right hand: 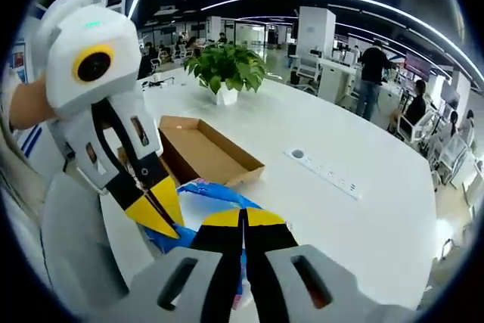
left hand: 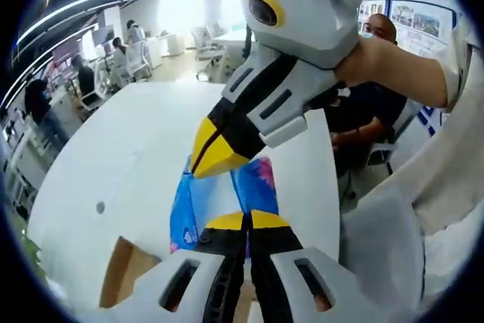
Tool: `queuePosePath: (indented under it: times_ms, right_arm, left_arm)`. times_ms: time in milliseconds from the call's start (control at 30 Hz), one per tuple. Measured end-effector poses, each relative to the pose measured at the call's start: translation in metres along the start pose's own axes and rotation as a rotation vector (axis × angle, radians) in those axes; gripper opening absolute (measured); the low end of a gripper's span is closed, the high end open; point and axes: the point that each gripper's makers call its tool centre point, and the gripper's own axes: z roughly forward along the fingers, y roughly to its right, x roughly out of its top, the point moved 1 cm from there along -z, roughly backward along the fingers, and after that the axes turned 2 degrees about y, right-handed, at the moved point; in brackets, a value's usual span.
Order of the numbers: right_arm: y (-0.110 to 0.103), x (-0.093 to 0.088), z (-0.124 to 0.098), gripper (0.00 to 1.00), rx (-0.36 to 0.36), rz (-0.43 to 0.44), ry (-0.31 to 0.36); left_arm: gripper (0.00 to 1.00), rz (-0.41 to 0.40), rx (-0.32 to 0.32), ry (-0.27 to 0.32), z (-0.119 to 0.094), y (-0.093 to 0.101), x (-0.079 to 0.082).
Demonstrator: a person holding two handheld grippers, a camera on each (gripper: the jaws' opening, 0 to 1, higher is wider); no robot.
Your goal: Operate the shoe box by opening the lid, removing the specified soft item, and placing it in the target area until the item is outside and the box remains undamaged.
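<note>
Soft item (right hand: pixel 203 196) partly hidden behind right gripper (right hand: pixel 243 221) and left gripper (right hand: pixel 160 213) tips, grip contact not discernible, print on its blue wrapper (left hand: pixel 198 209) unreadable, cardboard box (left hand: pixel 121 266) cut off by lower edge, wall poster (left hand: pixel 412 5) text illegible

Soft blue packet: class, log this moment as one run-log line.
item: soft blue packet out on white table | left tool: shut on packet | right tool: shut on packet | box lid: open, upturned behind

Soft item (right hand: pixel 198 202) on table (right hand: pixel 318 209), just before open cardboard lid (right hand: pixel 208 149). Potted plant (right hand: pixel 227 69) behind lid, further along table. Power strip (right hand: pixel 327 173) right of lid. Both grippers over soft item.
</note>
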Motion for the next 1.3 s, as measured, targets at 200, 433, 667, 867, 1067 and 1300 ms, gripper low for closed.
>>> queuePosePath:
  times_ms: [200,433,667,867,1067,1300]
  right_arm:
    - [0.017,-0.007,-0.006,0.00,-0.019,0.015,-0.006]
    - [0.032,-0.020,-0.009,0.00,-0.035,0.040,-0.020]
    - [0.051,-0.032,-0.013,0.00,-0.056,0.056,-0.038]
    - [0.068,-0.047,-0.016,0.00,-0.081,0.090,-0.050]
    - [0.077,-0.061,-0.017,0.00,-0.090,0.096,-0.076]
    - [0.089,-0.078,-0.018,0.00,-0.105,0.114,-0.107]
  left_arm:
    - [0.00,0.003,-0.018,0.005,0.015,-0.001,0.009]
    - [0.00,0.016,-0.034,0.003,0.032,-0.001,0.016]
    - [0.00,0.035,-0.055,-0.001,0.054,-0.005,0.020]
    - [0.00,0.052,-0.076,0.000,0.073,-0.006,0.023]
    - [0.00,0.052,-0.088,0.009,0.092,-0.009,0.025]
    - [0.00,0.051,-0.103,0.020,0.111,-0.010,0.027]
